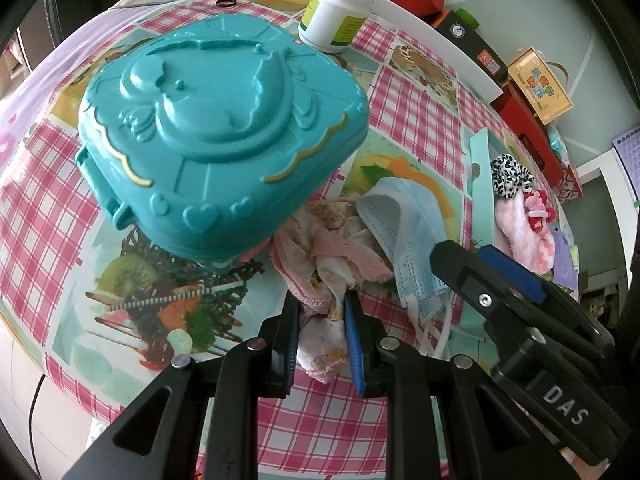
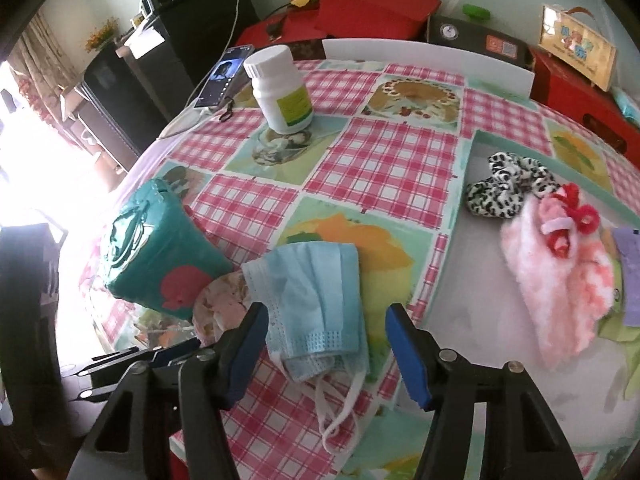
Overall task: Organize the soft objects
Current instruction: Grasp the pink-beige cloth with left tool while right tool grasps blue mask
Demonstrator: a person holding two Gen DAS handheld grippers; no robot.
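two hand-held grippers: left hand-held gripper (image 1: 322, 334) clenched on pink cloth (image 1: 324, 256), right hand-held gripper (image 2: 326, 344) released, jaws straddling blue mask (image 2: 312, 300) on table (image 2: 384, 160).

The teal case (image 1: 216, 128) hides part of the pink cloth (image 1: 320, 248) at ten o'clock. The mask (image 2: 316, 300) covers the cloth's right side. A purple cloth (image 2: 628, 264) is cut off at three o'clock. The bottle (image 2: 280, 88) label is unreadable.
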